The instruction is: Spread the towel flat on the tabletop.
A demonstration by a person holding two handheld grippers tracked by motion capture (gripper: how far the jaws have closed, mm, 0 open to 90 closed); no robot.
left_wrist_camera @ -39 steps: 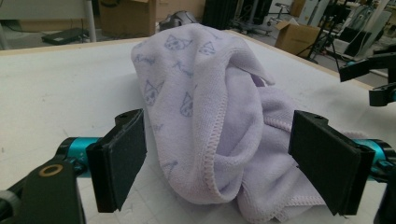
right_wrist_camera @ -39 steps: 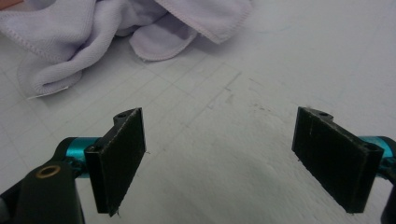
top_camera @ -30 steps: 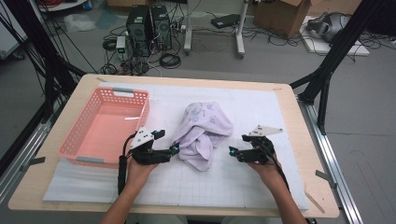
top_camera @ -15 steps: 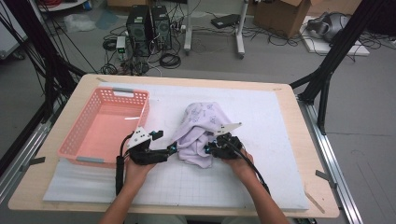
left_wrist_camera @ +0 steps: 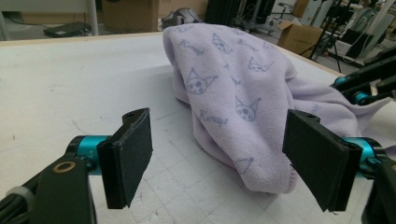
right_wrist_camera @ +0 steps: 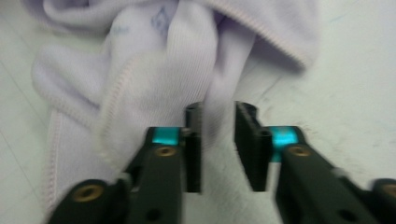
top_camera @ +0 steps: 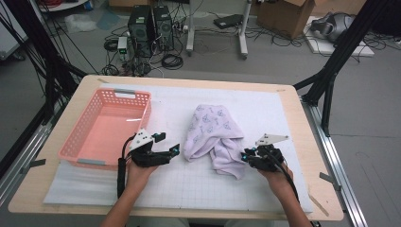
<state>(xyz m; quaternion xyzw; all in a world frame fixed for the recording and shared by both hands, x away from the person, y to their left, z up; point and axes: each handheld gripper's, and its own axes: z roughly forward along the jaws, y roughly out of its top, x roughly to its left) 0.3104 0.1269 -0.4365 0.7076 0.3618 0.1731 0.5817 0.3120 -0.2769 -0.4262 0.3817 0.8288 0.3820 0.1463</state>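
Right gripper has pulled back out to the right edge of the lilac cloth — half a second ago it was pushed in against the cloth's middle. Its jaws have just been opening again after a near-full close; in the right gripper view they stand narrowly apart with a ribbed fold of the cloth lying into the gap, but the pads don't visibly press it, so I'd call that a missed or released pinch, not a hold. Cloth looks a bit more spread toward the right than before.

Left gripper hasn't moved — jaws wide open, nothing between them, parked just beside the cloth's left hem.

Cloth sits crumpled mid-mat, well apart from the pink basket at the left. Basket is empty. Table is otherwise bare, so nothing blocks either hand; likely next is a re-grip on that right edge.
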